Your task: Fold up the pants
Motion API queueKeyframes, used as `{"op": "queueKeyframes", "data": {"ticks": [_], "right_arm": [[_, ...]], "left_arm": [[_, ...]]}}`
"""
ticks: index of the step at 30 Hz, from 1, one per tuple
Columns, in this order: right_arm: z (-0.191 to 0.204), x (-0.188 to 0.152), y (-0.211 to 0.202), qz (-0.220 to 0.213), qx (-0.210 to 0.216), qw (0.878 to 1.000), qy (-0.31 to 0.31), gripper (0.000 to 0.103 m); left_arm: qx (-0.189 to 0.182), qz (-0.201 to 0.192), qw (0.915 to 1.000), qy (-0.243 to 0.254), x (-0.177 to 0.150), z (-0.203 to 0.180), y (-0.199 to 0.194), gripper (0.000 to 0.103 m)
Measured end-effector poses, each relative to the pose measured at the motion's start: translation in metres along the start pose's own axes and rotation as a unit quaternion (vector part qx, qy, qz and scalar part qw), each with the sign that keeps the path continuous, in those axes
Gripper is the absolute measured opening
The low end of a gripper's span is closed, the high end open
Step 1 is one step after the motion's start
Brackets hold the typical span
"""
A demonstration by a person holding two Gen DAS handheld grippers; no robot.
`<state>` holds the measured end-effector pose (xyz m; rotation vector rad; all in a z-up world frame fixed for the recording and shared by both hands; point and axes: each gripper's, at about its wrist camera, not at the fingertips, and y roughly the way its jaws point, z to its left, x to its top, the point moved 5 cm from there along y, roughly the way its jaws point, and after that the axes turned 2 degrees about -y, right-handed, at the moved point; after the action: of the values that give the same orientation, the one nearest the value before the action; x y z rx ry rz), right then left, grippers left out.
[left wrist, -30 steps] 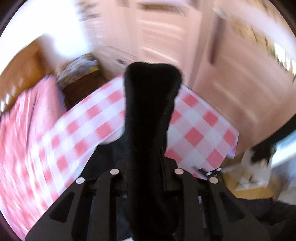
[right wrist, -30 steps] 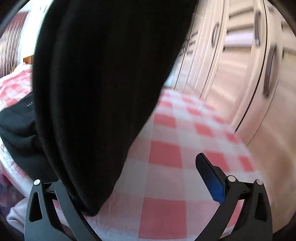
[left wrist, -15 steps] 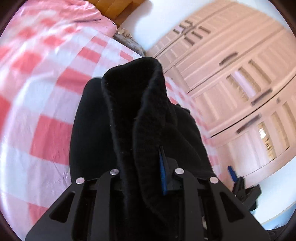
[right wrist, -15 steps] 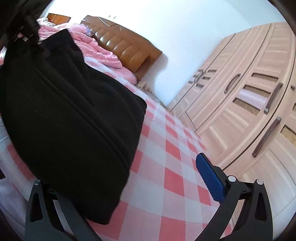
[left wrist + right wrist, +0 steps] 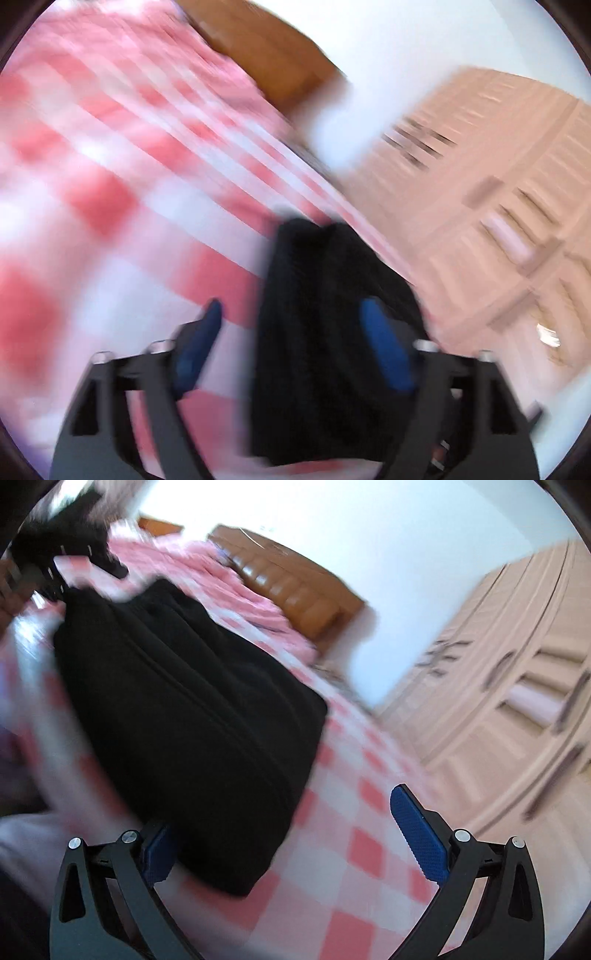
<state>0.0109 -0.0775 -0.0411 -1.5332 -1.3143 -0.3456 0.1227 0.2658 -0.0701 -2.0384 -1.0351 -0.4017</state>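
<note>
Left wrist view, left to right. The red-and-white checked bedsheet (image 5: 110, 206) fills the left half. The left gripper (image 5: 291, 332) stands low in the frame with its blue pads (image 5: 384, 350) spread wide; its jaws have just been opening. A fold of the black pants (image 5: 325, 332) lies between the pads, closer to the right one, but the picture is too blurred to tell whether that pad touches it; the left pad stands clear. Read this as released. A brown headboard (image 5: 266, 59) and pale wardrobe doors (image 5: 498, 221) lie beyond, to the right.

Right wrist view, left to right. The left gripper (image 5: 88, 559) shows at the upper left edge, at the far end of the pants (image 5: 192, 720), which lie as a thick folded stack on the bedsheet (image 5: 369, 867). The right gripper (image 5: 291, 842) is spread wide and grasps nothing; the near corner of the stack reaches between its fingers by the left pad (image 5: 157, 853), contact not clear. Headboard (image 5: 295, 587) and wardrobe doors (image 5: 517, 686) follow on the right.

Handling, as a judgement: the fabric looks thick, soft and limp, of moderate weight, not slippery and not fragile. It will sag wherever unsupported. Take hold at the corners of a folded edge, pinching all layers together, one gripper per corner, so the stack keeps its shape.
</note>
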Motion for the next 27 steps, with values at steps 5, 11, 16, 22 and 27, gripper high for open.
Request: {"op": "queueKeyframes", "data": {"ticks": [5, 11, 16, 22, 27], "right_arm": [[-0.064, -0.003, -0.009, -0.034, 0.098, 0.973, 0.208, 0.099], [-0.103, -0.015, 0.025, 0.013, 0.073, 0.950, 0.305, 0.099], [-0.053, -0.006, 0.039, 0.035, 0.090, 0.973, 0.210, 0.098], [-0.029, -0.033, 0.059, 0.068, 0.148, 0.960, 0.226, 0.099], [-0.022, -0.037, 0.057, 0.082, 0.146, 0.965, 0.202, 0.098]], "left_arm": [[0.036, -0.029, 0.9902, 0.131, -0.004, -0.065, -0.038, 0.088], [-0.035, 0.045, 0.9573, 0.284, -0.070, -0.167, 0.010, 0.092], [0.039, 0.079, 0.9550, 0.283, -0.081, -0.144, 0.055, 0.091], [0.014, 0.089, 0.9579, 0.273, -0.081, -0.115, 0.052, 0.078], [0.007, 0.074, 0.9646, 0.253, -0.077, -0.112, 0.057, 0.078]]}}
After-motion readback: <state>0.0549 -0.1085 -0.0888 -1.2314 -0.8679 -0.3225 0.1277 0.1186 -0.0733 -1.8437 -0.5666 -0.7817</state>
